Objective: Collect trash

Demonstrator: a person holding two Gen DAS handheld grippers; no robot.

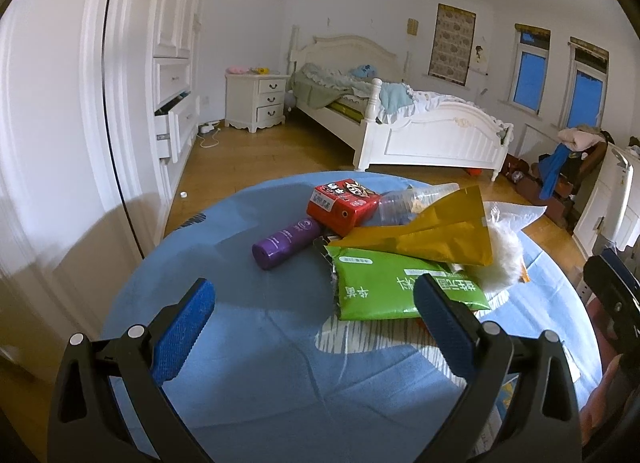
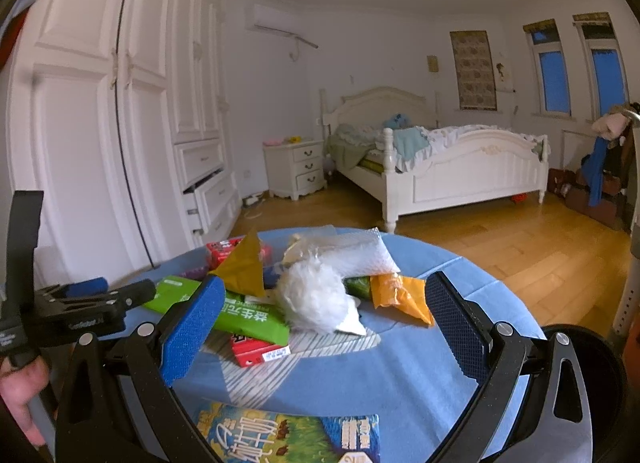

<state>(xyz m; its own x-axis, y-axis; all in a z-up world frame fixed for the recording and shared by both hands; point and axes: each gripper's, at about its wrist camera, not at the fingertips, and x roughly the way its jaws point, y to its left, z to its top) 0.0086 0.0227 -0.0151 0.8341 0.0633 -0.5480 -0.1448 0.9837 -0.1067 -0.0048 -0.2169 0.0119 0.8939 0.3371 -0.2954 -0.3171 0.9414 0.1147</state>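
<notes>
1. Your left gripper (image 1: pixel 314 299) has its blue-padded jaws spread wide with nothing between them, hovering above the near part of the round table under a light blue cloth (image 1: pixel 248 363).
2. Your right gripper (image 2: pixel 324 309) is likewise spread wide and empty, above the table's near edge; your left gripper also shows at the left of the right wrist view, with part of a hand below it.
3. The trash lies heaped on the table's far half. A purple cylindrical bottle (image 1: pixel 286 241) lies on its side at the left of the heap, touching a red printed carton (image 1: pixel 344 203).
4. A clear crumpled plastic bottle (image 1: pixel 404 203) lies just right of the red carton.
5. A mustard-yellow foil bag (image 1: pixel 440 233) rests over a green flat snack packet (image 1: pixel 396 287), which lies nearest your left gripper.
6. A white fluffy tuft (image 2: pixel 316 299) sits at the heap's middle, against a clear plastic pouch of white material (image 2: pixel 360 253).
7. An orange crumpled wrapper (image 2: pixel 400 295) lies at the heap's right side.
8. A second red carton (image 2: pixel 258 351) pokes out beneath the green packet.
9. A green-and-blue printed packet (image 2: pixel 280 439) lies at the table's near edge, apart from the heap.
</notes>
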